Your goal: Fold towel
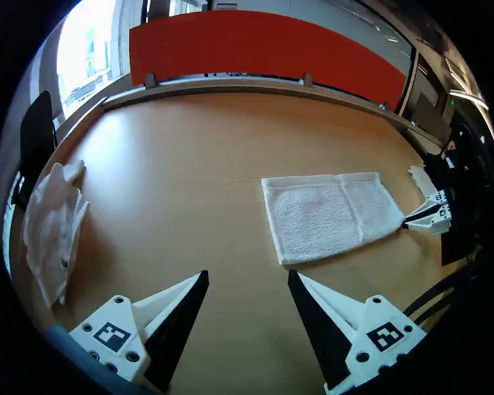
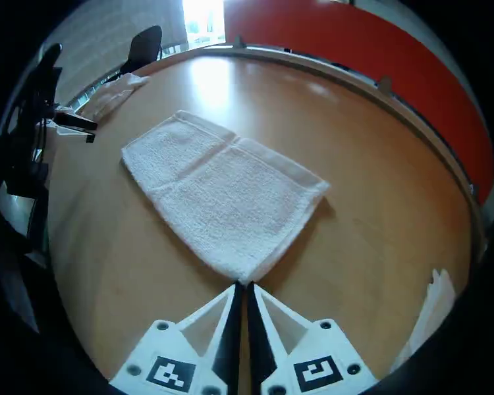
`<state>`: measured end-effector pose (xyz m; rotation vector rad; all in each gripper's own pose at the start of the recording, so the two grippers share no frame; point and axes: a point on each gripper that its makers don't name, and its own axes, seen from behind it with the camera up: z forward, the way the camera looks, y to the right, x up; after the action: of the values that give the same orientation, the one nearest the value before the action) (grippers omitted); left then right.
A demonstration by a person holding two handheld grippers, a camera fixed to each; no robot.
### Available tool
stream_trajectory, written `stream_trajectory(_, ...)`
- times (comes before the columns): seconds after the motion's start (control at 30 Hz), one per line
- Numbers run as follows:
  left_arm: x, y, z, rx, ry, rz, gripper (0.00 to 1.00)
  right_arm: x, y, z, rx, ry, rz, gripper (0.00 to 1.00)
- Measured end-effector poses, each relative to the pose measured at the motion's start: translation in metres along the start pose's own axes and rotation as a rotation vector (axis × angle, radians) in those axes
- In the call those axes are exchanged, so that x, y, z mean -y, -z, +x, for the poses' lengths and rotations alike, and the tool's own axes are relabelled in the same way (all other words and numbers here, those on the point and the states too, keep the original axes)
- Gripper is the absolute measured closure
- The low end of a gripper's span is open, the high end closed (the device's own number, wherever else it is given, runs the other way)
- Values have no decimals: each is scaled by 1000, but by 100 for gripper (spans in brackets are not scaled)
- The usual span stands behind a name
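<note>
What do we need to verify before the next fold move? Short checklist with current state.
1. Right hand-held gripper shut on the towel corner: ok.
2. Left hand-held gripper gripping the towel: not ok; it is open, above bare table.
3. Towel lying flat: ok.
4. Crumpled cloth apart from the towel: ok.
5. How much of the corner is between the fingers: cannot tell.

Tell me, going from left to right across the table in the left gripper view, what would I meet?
Crumpled white cloth → folded white towel → right gripper, pinching the towel's near corner.
</note>
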<state>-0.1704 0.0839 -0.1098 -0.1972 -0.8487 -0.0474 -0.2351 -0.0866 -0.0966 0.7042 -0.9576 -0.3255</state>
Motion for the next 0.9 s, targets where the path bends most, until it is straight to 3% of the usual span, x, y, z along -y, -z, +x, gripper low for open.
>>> stream_trajectory(0.47, 3, -2, 4, -4, 3, 3, 11, -3, 15, 16, -51, -34, -22, 96)
stream_trajectory(0.9, 7, -2, 7, -8, 4, 8, 11, -13, 50, 55, -146, -17, -67, 96)
